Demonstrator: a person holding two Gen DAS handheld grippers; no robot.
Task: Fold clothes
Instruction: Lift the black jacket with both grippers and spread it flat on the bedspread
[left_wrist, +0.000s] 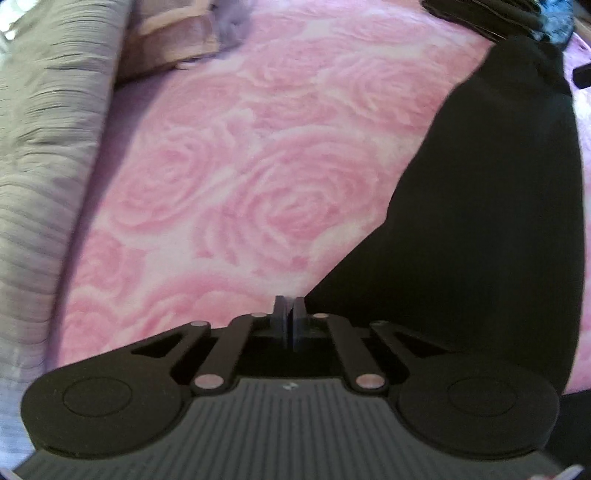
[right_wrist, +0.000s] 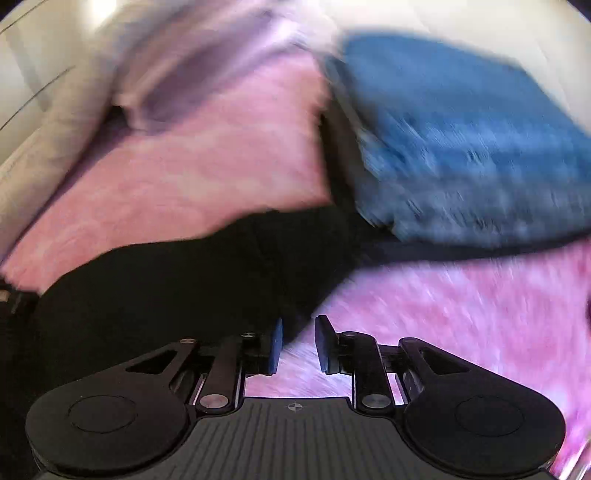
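Left wrist view: the left gripper (left_wrist: 289, 317) had its tips pressed together, right at the edge of the black cloth (left_wrist: 480, 221). Whether it pinched the cloth, I could not tell. The cloth lay to its right, long and smooth, on the fuzzy pink rose blanket (left_wrist: 240, 177).

Right wrist view: the right gripper (right_wrist: 298, 345) was spread apart and held nothing. The black cloth (right_wrist: 166, 288) lay just ahead and left. A blurry blue cloth (right_wrist: 461, 140) lay farther off.

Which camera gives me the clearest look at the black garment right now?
The left wrist view: the black garment is sharp there, lying on the pink rose blanket with a clean diagonal edge. The right wrist view shows it too, but motion-blurred, running under the blue folded clothing.
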